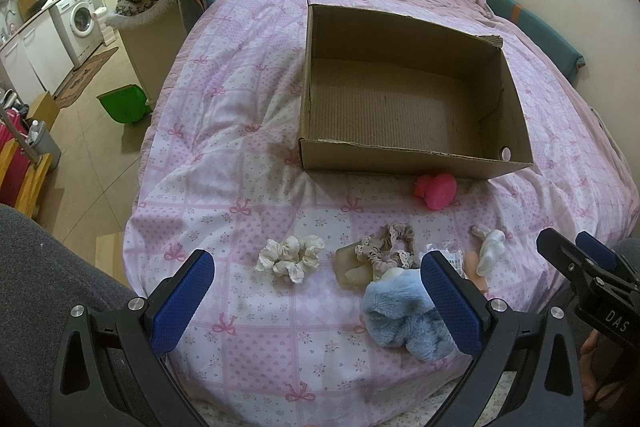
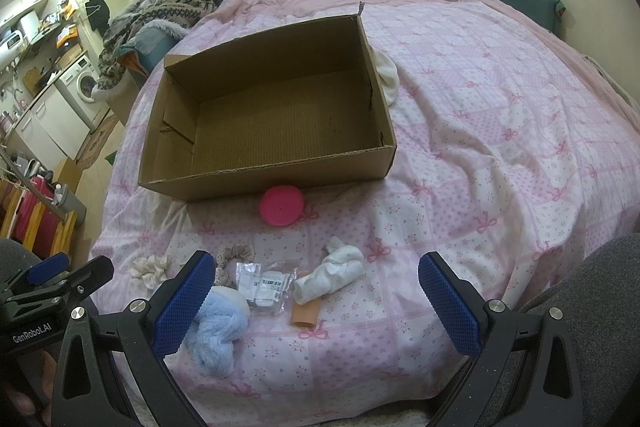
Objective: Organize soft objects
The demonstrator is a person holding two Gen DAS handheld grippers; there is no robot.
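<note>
Left wrist view: both tongs, left (image 1: 316, 301) and right (image 2: 314, 301), gape empty; soft items sit on bed in front of empty box (image 1: 416, 163); grab cream scrunchie (image 1: 290, 257) mid-bunch, drop in box

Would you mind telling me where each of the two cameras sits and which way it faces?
Left wrist: on the left gripper, looking across the bed at the cardboard box; its open fingers, a grey sleeve and the right gripper show.
Right wrist: on the right gripper, facing likewise; its open fingers, grey sleeves and the left gripper show.
Shared: box, pink toy, blue fluffy item, white sock.
</note>
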